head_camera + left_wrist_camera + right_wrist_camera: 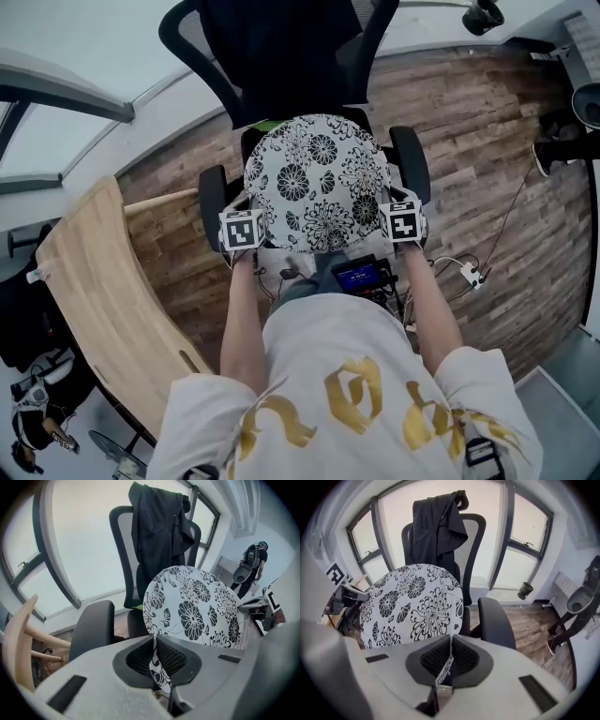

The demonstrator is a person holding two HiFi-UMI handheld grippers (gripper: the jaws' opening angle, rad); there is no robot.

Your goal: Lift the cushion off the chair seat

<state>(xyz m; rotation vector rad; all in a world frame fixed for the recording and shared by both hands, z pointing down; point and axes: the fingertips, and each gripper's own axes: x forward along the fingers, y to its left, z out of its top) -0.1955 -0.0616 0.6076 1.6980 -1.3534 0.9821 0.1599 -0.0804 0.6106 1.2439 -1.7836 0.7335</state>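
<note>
Cushion (192, 606) fabric pinched between jaws shows only in gripper views.

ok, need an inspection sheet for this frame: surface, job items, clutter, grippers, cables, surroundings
Surface: chair, seat almost wholly hidden under the cushion.
Job's things: round floral cushion, tilted with its near edge raised; whether the far edge clears the seat cannot be told.
Clutter: black jacket draped over the backrest.
Grippers: left gripper and right gripper each shut on the fabric of the cushion's near edge, one on either side.
Cables: thin cable on the floor right of the chair, running to a white plug.
Surroundings: wood-plank floor, pale wooden furniture at left, windows behind the chair.
</note>
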